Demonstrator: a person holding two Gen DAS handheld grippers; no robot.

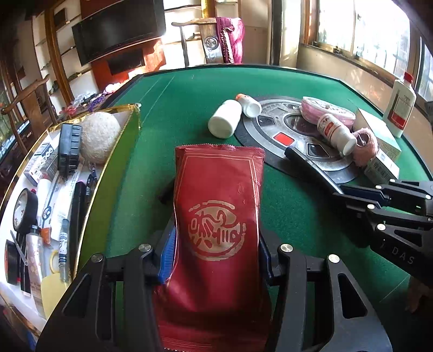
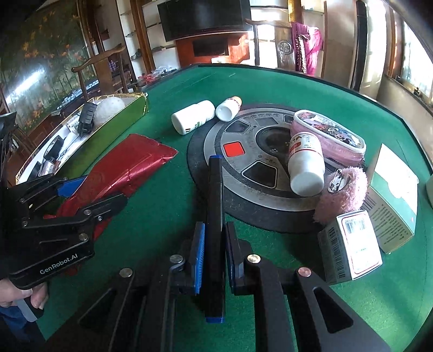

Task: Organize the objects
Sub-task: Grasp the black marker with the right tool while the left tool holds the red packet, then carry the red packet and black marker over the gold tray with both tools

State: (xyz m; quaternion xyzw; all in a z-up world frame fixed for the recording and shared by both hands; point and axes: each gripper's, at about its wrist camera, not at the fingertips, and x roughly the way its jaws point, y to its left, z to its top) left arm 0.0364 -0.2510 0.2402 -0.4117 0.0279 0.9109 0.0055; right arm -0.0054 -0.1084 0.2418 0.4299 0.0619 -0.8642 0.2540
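Fingers of the left gripper (image 1: 216, 260) stand about half open around a red foil pouch (image 1: 219, 216), blue pads at both its sides; whether they press it cannot be told. Fingers of the right gripper (image 2: 213, 260) are clamped nearly shut on a slim black bar with blue ends (image 2: 215, 216), which points toward twelve o'clock over the green felt tabletop (image 2: 162, 205). A hand (image 2: 16, 295) shows at eight o'clock in the right wrist view, under the left gripper's body. Beyond the bar sits a round grey dial panel (image 2: 259, 162) with a red square, set into the felt. On its two o'clock side a white bottle (image 2: 305, 162) leans on a pink pouch (image 2: 330, 138), with a pink fluffy puff (image 2: 343, 195) and two cartons (image 2: 351, 243) at three to four o'clock. Two more white bottles (image 2: 193, 115) lie on their sides at the panel's eleven o'clock. At ten o'clock a gold-edged open box (image 2: 119, 121) holds a pale ball, a black block and small oddments. Past the tabletop stand a wooden chair (image 2: 284, 46) draped with magenta cloth, a dark wall screen (image 2: 203, 16), shelves, and sunlit windows at two o'clock.
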